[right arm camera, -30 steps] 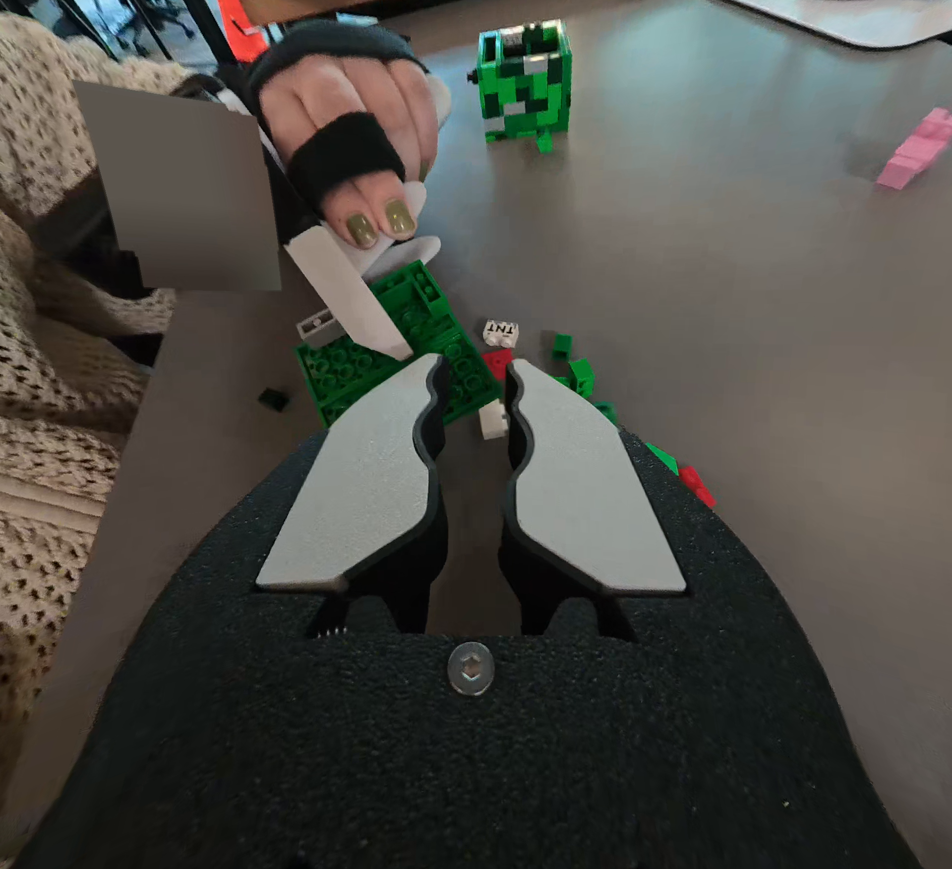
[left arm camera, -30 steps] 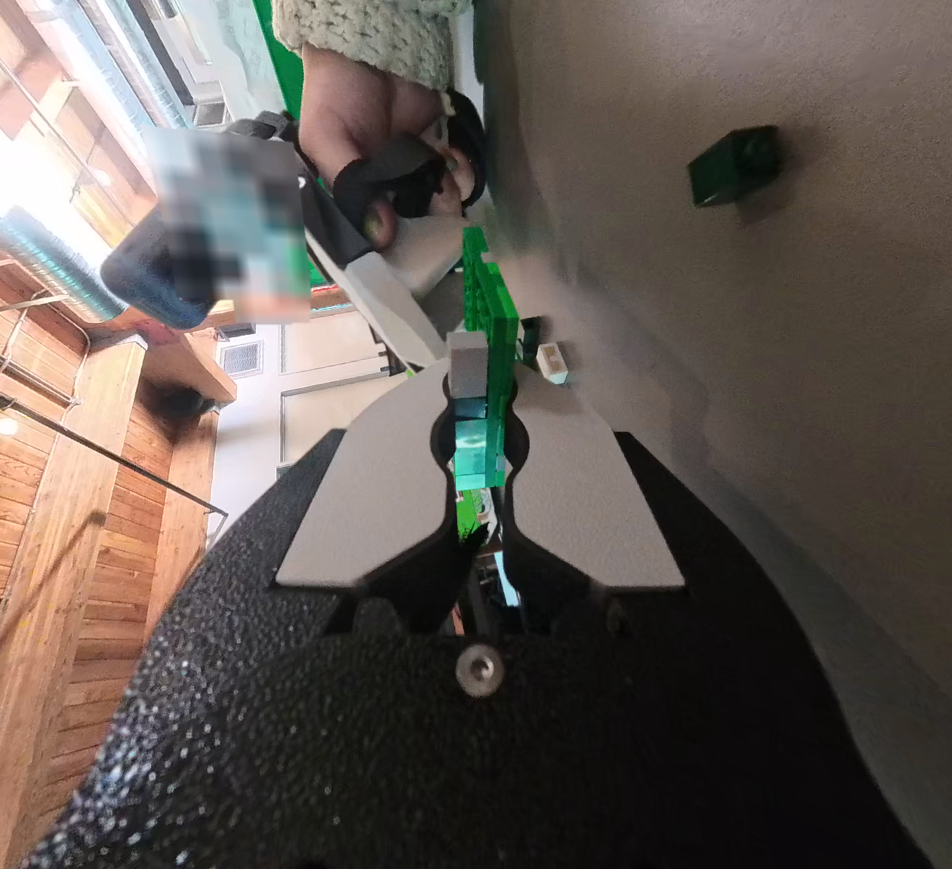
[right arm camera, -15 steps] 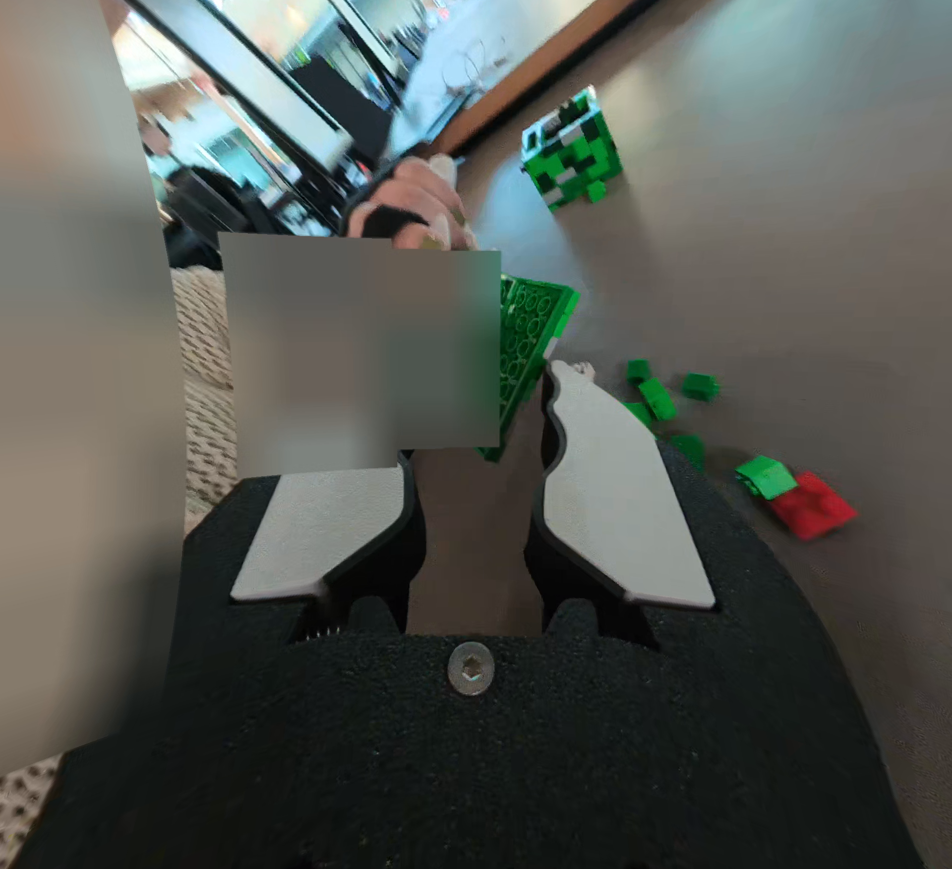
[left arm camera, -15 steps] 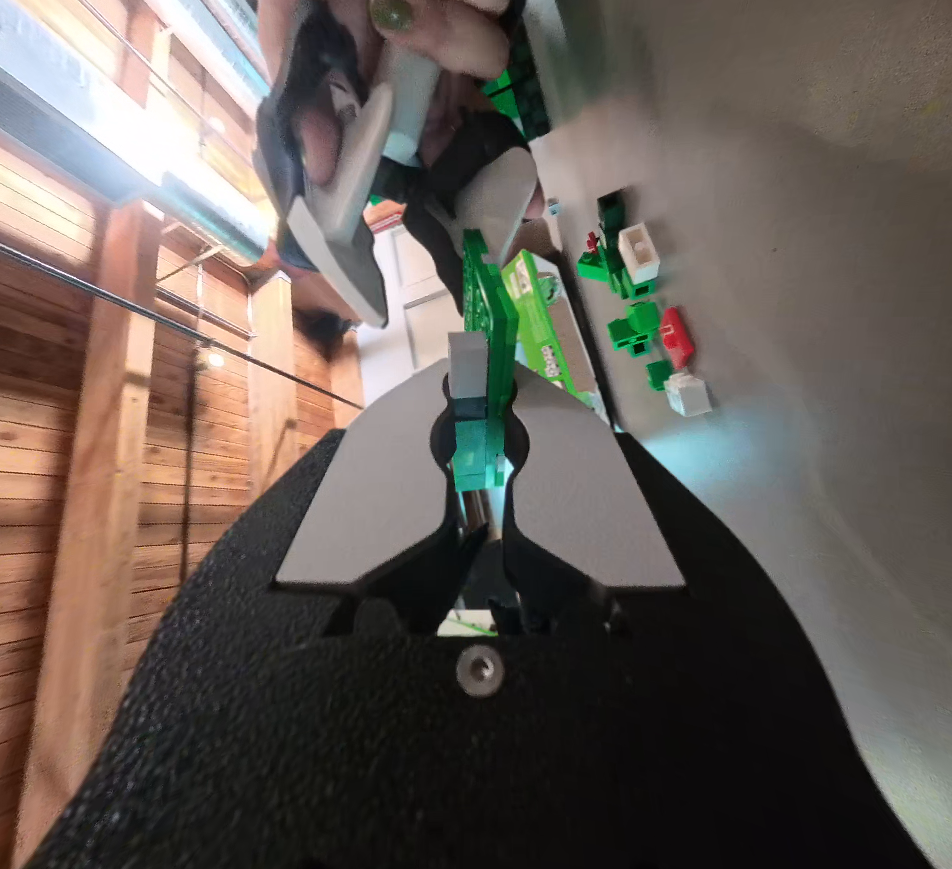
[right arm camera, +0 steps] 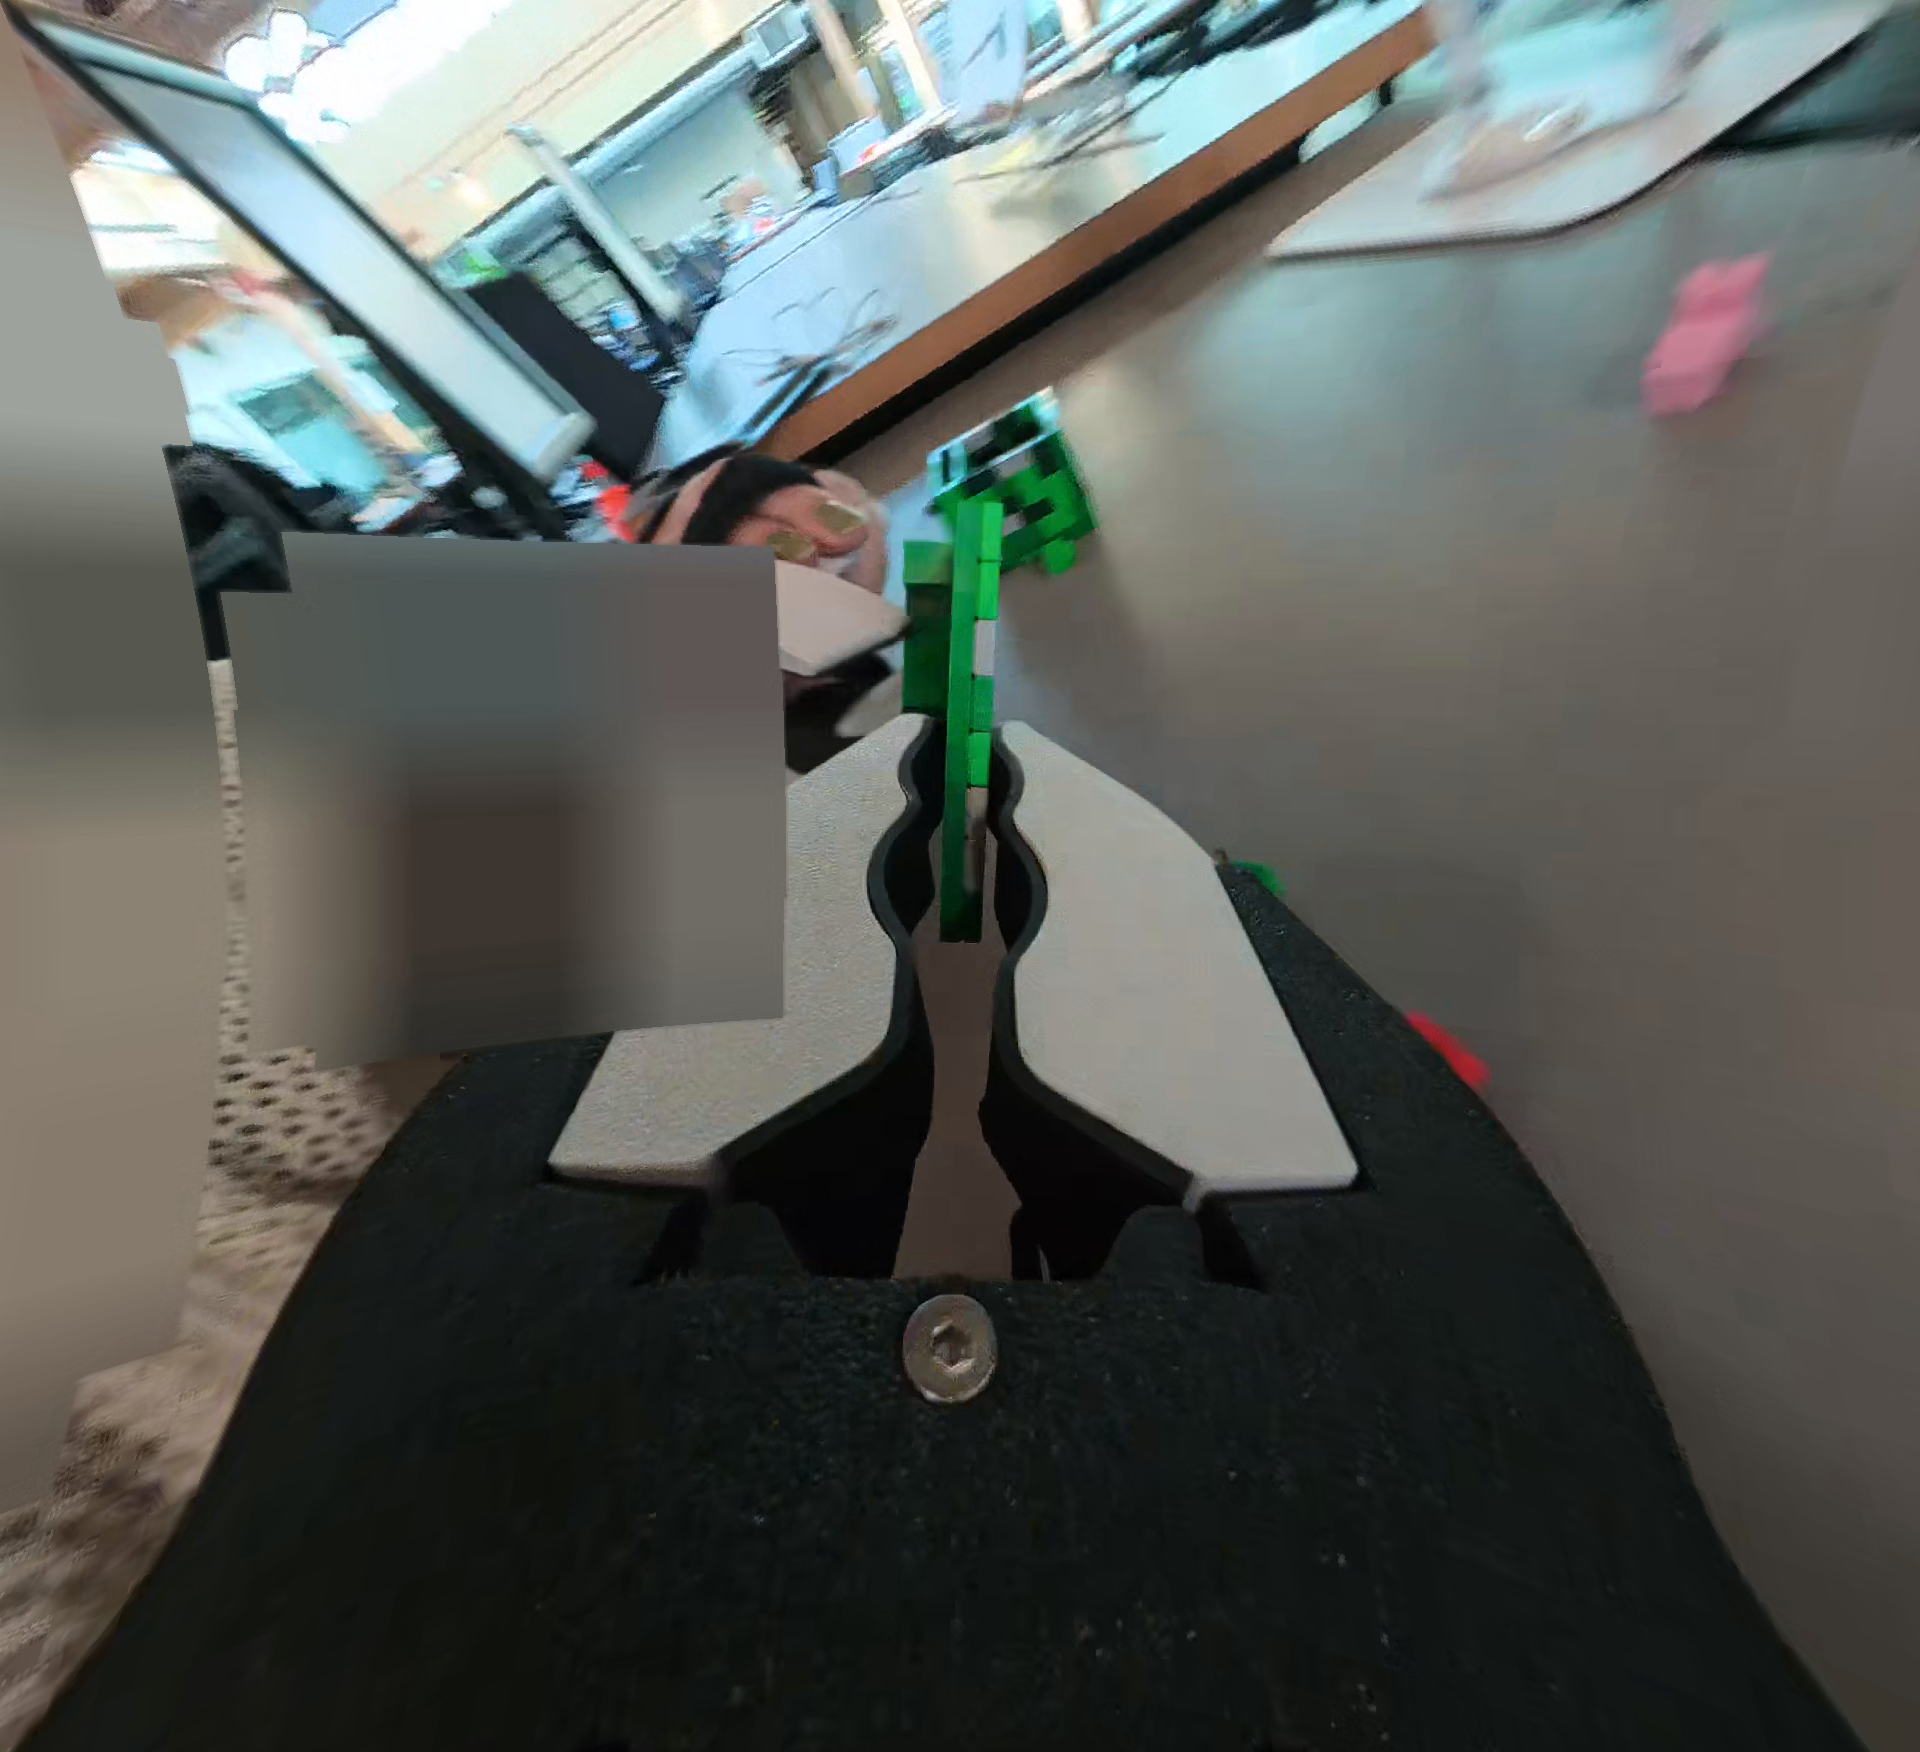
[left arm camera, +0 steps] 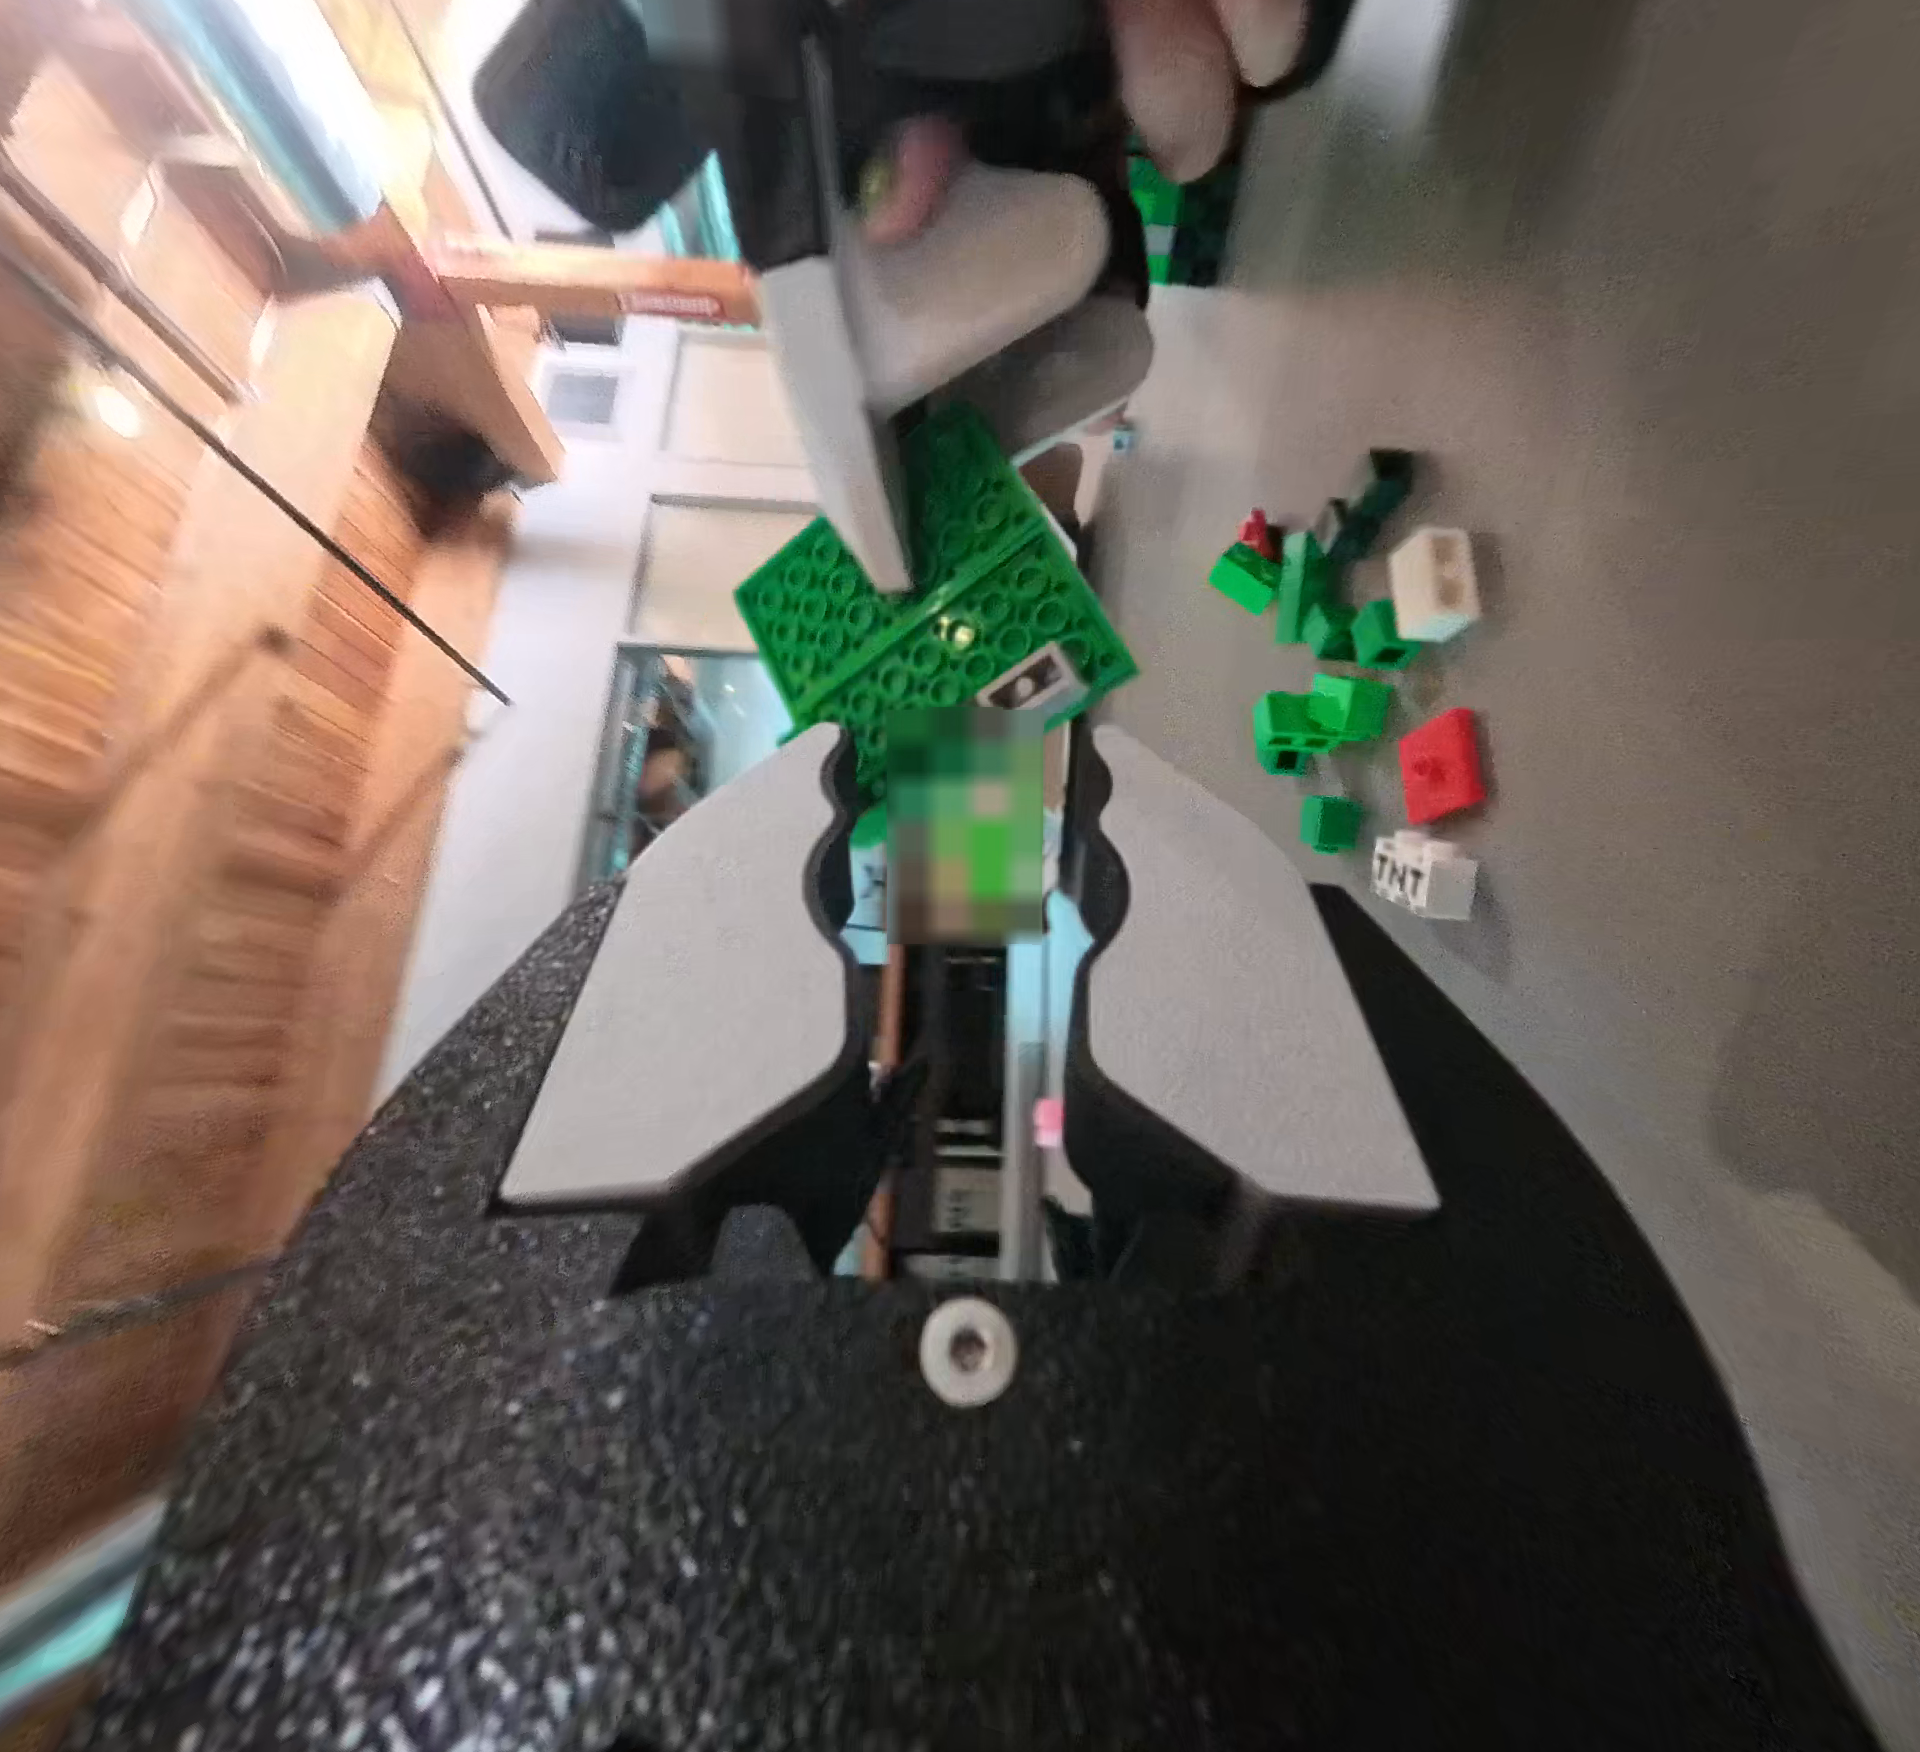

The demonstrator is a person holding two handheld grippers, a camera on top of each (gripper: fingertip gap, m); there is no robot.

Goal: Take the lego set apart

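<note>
A green lego plate (left arm camera: 935, 611) with a small grey piece on it hangs above the grey table, its underside facing the left wrist view. My right gripper (right arm camera: 964, 731) is shut on the plate (right arm camera: 966, 767), seen edge-on between its fingers. In the left wrist view its fingers (left arm camera: 862, 476) clamp the plate from above. My left gripper (left arm camera: 961, 746) is open, its fingers wide apart at the plate's lower edge; a mosaic patch hides what lies between them. One left gripper finger (right arm camera: 831, 622) shows beside the plate.
Loose pieces lie on the table (left arm camera: 1662, 559): green bits (left arm camera: 1320, 726), a white brick (left arm camera: 1439, 580), a red tile (left arm camera: 1439, 762), a white printed brick (left arm camera: 1423, 871). A green block figure (right arm camera: 1023, 497) stands farther back. A pink piece (right arm camera: 1704, 341) lies far right.
My left gripper has opened off the green plate. My right gripper has come in and closed on it. The plate has turned so its underside faces the left camera.
</note>
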